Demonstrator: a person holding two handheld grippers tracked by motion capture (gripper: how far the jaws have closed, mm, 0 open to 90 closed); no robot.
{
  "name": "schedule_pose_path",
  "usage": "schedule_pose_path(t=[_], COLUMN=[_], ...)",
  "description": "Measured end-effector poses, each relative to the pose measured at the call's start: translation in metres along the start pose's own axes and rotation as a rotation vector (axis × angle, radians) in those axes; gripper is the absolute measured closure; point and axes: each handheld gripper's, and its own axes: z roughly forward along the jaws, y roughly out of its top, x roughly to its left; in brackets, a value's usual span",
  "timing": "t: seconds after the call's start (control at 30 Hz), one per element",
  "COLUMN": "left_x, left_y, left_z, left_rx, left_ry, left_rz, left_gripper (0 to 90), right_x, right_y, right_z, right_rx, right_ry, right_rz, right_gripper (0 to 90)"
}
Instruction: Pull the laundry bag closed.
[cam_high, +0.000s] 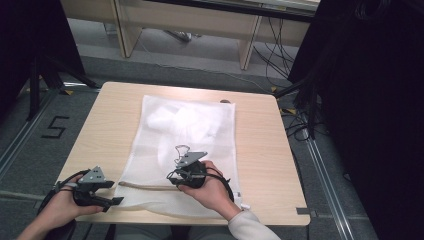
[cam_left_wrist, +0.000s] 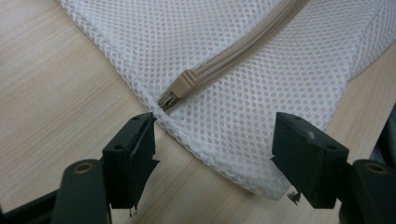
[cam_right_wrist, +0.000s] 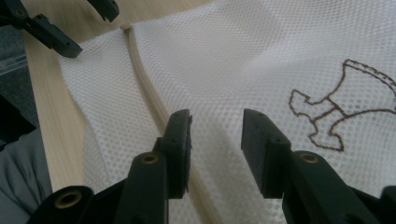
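Two grippers: both work at the near edge of a white mesh bag (cam_high: 190, 145) lying flat on the table (cam_high: 260, 150).
Bag position: spread down the table's middle, zipper (cam_high: 150, 187) running along its near end.
Contents: something pale and soft shows through toward the far end; cannot tell what.
Left gripper (cam_left_wrist: 212, 156): jaws wide apart, empty, at the bag's near left corner, just short of the zipper pull (cam_left_wrist: 185, 84).
Right gripper (cam_right_wrist: 215, 140): jaws moderately apart, empty, over the mesh beside the zipper, near a brown stitched figure (cam_right_wrist: 343, 105).
Handling: likely light, limp, prone to bunching; mesh may slip.
Best hold: probably the firm pull tab, with the cloth pinned beside the zipper.
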Motion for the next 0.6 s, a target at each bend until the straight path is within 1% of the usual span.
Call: schedule_pose_path(t=[0.03, 0.07, 0.1, 0.13, 0.2, 0.27, 0.3, 0.37, 0.43, 0.5, 0.53, 0.6], left_x=[0.000, -0.001, -0.001, -0.001, -0.001, -0.001, 0.000, -0.001, 0.000, 0.000, 0.000, 0.000], left_y=[0.000, 0.000, 0.000, 0.000, 0.000, 0.000, 0.000, 0.000, 0.000, 0.000, 0.000, 0.000], left_z=[0.000, 0.000, 0.000, 0.000, 0.000, 0.000, 0.000, 0.000, 0.000, 0.000, 0.000, 0.000], left_rx=[0.000, 0.000, -0.002, -0.003, -0.001, -0.001, -0.002, -0.004, -0.001, 0.000, -0.001, -0.001], left_ry=[0.000, -0.001, -0.001, -0.001, -0.002, -0.001, -0.005, -0.006, -0.005, -0.004, -0.005, -0.006], left_rz=[0.000, -0.013, -0.014, -0.016, -0.014, -0.011, -0.013, -0.017, 0.005, 0.006, 0.004, 0.003], left_gripper=[29.7, 29.7, 29.7, 29.7, 29.7, 29.7, 29.7, 29.8, 29.9, 29.9, 29.9, 29.9], right_x=[0.000, 0.002, 0.003, 0.004, 0.007, 0.008, 0.013, 0.017, 0.019, 0.023, 0.025, 0.027], right_y=[0.000, 0.004, 0.005, 0.008, 0.013, 0.015, 0.020, 0.024, 0.028, 0.032, 0.034, 0.038], right_z=[0.000, 0.003, 0.005, 0.007, 0.011, 0.014, 0.019, 0.024, 0.029, 0.033, 0.035, 0.040], right_rx=[0.000, 0.005, -0.004, 0.001, 0.009, 0.004, 0.008, 0.010, 0.016, 0.020, 0.022, 0.025], right_ry=[0.000, 0.004, 0.006, 0.009, 0.017, 0.019, 0.029, 0.041, 0.043, 0.051, 0.057, 0.070], right_rz=[0.000, -0.012, -0.015, -0.015, -0.029, -0.034, -0.044, -0.054, -0.082, -0.084, -0.076, -0.099], right_gripper=[63.6, 64.1, 64.5, 65.3, 66.2, 66.3, 66.2, 66.1, 66.3, 66.9, 67.3, 68.5])
